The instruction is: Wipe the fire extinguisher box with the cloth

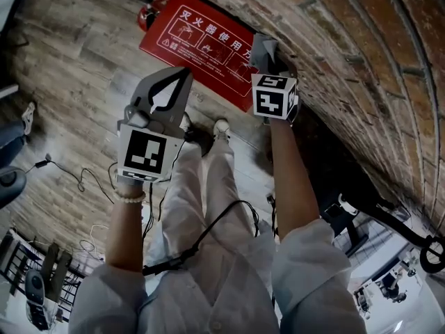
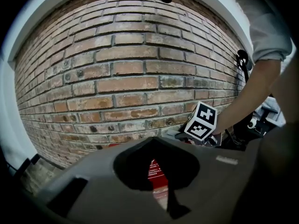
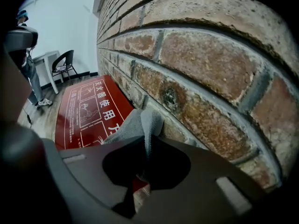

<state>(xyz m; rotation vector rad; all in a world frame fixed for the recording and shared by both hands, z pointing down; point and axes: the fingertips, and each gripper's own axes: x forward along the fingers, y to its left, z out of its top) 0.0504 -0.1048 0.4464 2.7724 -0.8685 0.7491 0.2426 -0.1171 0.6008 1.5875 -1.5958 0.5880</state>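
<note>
Fire extinguisher box red, beside brick wall | right claw clamps grey cloth | left claw closed, empty

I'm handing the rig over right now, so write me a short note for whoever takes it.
Left tongs: shut, empty, hovering off the box.
Right tongs: shut on the grey cloth, at the red fire extinguisher box's near corner by the brick wall.
Done: no telling how much is wiped.
To do: probably sweep the cloth along the top face to the far end.
</note>
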